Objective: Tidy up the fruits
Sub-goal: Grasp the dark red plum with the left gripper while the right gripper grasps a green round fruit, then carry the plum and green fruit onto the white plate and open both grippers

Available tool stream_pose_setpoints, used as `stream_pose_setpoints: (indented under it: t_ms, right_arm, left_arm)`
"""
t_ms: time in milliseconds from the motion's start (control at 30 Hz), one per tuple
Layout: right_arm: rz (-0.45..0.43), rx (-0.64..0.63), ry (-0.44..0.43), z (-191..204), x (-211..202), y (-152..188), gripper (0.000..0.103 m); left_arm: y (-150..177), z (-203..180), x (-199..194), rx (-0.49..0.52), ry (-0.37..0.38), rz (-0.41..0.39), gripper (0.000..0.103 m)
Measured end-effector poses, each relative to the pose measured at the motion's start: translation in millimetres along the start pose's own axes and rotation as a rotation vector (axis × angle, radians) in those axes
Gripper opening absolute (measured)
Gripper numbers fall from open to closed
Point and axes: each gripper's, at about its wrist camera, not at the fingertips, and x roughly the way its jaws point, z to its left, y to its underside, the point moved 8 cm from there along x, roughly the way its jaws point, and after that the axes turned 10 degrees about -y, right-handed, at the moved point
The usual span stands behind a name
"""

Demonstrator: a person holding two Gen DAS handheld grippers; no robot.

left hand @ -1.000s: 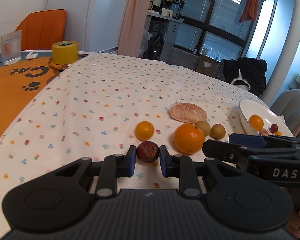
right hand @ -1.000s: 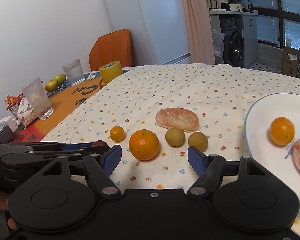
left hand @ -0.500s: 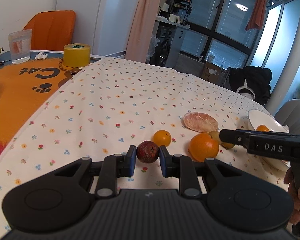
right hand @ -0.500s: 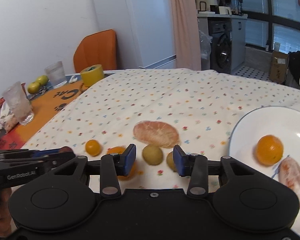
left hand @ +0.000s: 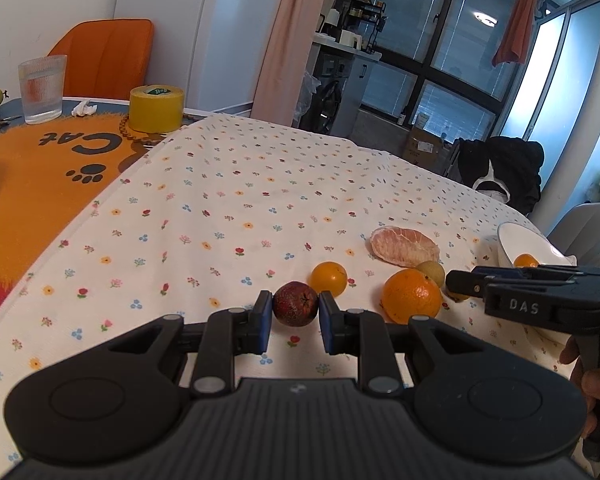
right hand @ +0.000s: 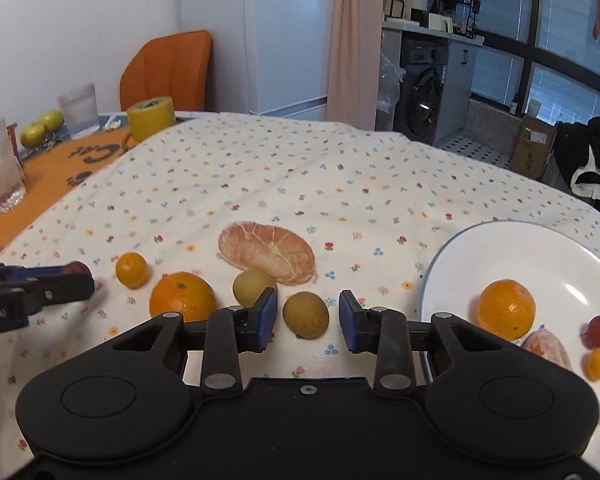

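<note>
Slippage is the risk: the left gripper [left hand: 292, 316], lower centre of its view, pinches a round dark fruit [left hand: 295, 309] that could roll out. The right gripper [right hand: 307, 320] stands part open around a green fruit [right hand: 305, 314] on the cloth, near the plate [right hand: 540, 248] at right. Readable: "Cat" on the mat [left hand: 32, 184], "DAS" on the right gripper's side.

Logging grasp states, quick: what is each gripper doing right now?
Left gripper: shut on the dark red fruit.
Right gripper: open, fingers either side of a greenish-brown fruit, not gripping.
</note>
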Motion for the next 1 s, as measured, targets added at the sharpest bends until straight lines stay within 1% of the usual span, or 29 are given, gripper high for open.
stream_pose_setpoints:
  t_ms: [133,300,433,700,1000]
  right_arm:
    - [0.021,-0.03,-0.004,4,4,4,0.024]
    - [-0.022,-0.019,-0.011,4,-10,0,0.024]
    - [-0.043,-0.004,-0.015,0,-24,-1,0.024]
    - [-0.096,0.037,-0.02,-12,-56,1,0.024]
    - [-0.143,0.102,-0.004,-40,-86,11,0.024]
  left_arm:
    - [0,0,-2,-0.001,0.0,0.0,0.023]
    - [-3,-3,-7,0.001,0.003,-0.01,0.023]
    - [-6,-13,-14,0.015,0.014,-0.023,0.023]
    - [-11,-47,-30,0.064,0.056,-0.055,0.023]
    - [-14,-92,-40,0.13,0.1,-0.07,0.023]
